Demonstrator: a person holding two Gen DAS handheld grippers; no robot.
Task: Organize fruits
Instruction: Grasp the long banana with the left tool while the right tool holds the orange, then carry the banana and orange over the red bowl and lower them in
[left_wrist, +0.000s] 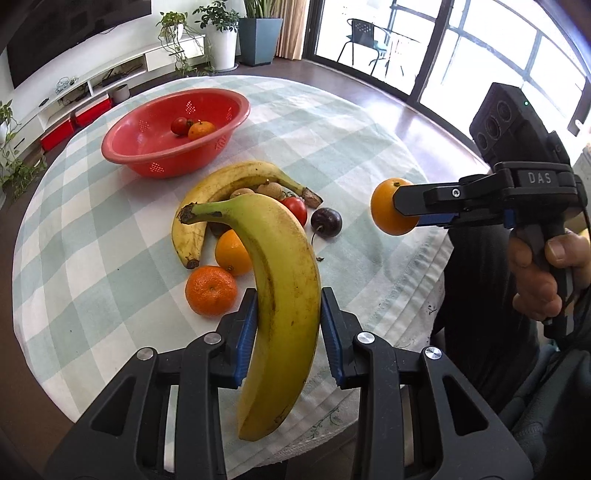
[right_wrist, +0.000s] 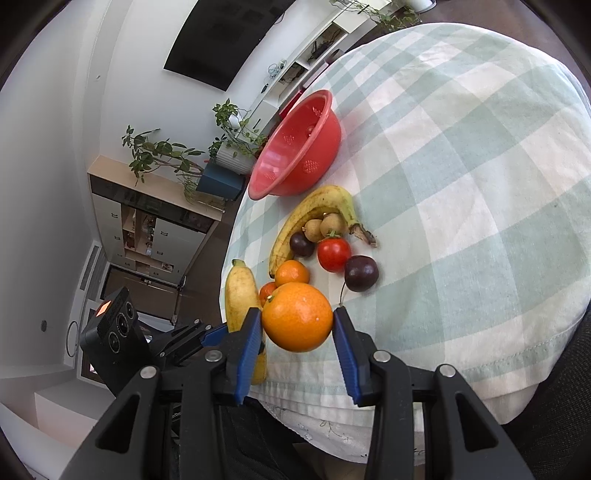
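Checked worktop (left_wrist: 110, 221), red colander (left_wrist: 173, 129) far left. Left gripper (left_wrist: 288, 325) jaws grasping banana (left_wrist: 284, 295); right gripper (right_wrist: 297, 345) jaws grasping orange (right_wrist: 297, 317).

The raised letters "DAS" stand on the black plastic body of the right handheld gripper (left_wrist: 397, 206), seen from the left wrist camera. Nothing else in either view carries writing that can be read.

Checked tablecloth (left_wrist: 332, 122), potted plants (left_wrist: 221, 33), wall television (right_wrist: 221, 37), balcony chair (left_wrist: 364, 37).
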